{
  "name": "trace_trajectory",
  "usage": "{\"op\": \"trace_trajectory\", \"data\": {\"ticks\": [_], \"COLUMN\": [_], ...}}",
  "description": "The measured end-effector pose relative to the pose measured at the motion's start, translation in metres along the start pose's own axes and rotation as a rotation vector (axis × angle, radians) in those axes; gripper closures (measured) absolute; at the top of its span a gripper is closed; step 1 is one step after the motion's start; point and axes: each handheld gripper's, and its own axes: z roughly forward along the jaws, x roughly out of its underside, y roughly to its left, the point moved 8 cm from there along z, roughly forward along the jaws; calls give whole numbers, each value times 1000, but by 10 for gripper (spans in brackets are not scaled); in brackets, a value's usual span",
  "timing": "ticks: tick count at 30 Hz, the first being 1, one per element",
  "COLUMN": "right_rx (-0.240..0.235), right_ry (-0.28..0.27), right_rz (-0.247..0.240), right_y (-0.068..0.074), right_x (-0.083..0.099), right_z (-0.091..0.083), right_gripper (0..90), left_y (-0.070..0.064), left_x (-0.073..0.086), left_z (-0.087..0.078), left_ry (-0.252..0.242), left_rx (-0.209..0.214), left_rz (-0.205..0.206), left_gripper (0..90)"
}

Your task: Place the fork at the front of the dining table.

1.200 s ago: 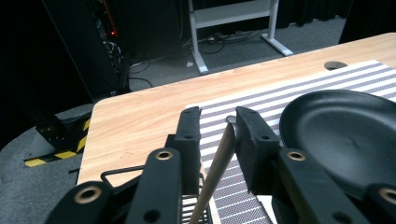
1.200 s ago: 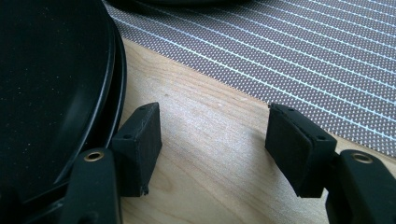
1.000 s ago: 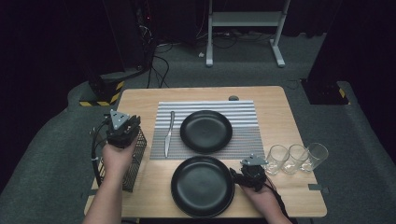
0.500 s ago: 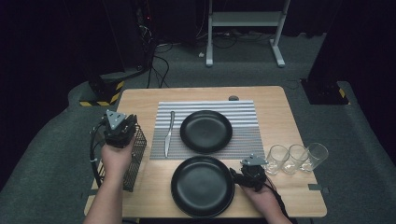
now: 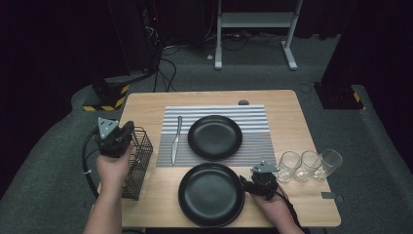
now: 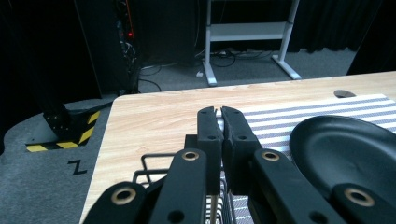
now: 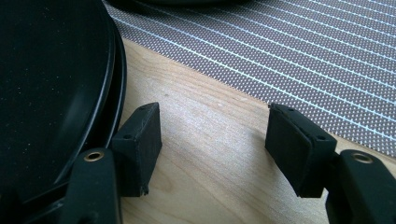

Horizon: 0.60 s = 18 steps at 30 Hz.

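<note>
Matt black plate on smooth pale wood table, beside wire basket

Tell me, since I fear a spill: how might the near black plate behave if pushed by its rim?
The round black plate looks stiff and glossy, so it would probably slide on the smooth wooden table. Its low shape seems unlikely to tip. The open right claw sits beside its rim.

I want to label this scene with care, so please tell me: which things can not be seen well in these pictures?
- Wire basket: in the high view, the left hand and left gripper cover part of it; its contents cannot be told.
- Near plate: cut off by the left edge of the right gripper view.
- Far plate: cut off by the right edge of the left gripper view.
- Three glasses: too small in the high view to tell whether they hold anything.
</note>
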Motion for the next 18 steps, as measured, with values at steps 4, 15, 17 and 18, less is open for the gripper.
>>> {"op": "trace_trajectory", "data": {"ticks": [4,15,17,18], "right_rx": [0,0,0,0], "right_ry": [0,0,0,0], "right_rz": [0,0,0,0], "right_y": [0,0,0,0], "right_x": [0,0,0,0], "right_z": [0,0,0,0], "right_gripper": [359,359,360,359], "left_y": [2,-1,-1,-1], "left_x": [2,8,9,9], "left_z": [-8,-3,-2,-1], "left_ry": [-9,8,11,13], "left_rx": [-8,-11,-11,-10], "left_rz": [5,31,36,37], "left_gripper": [864,860,859,857]}}
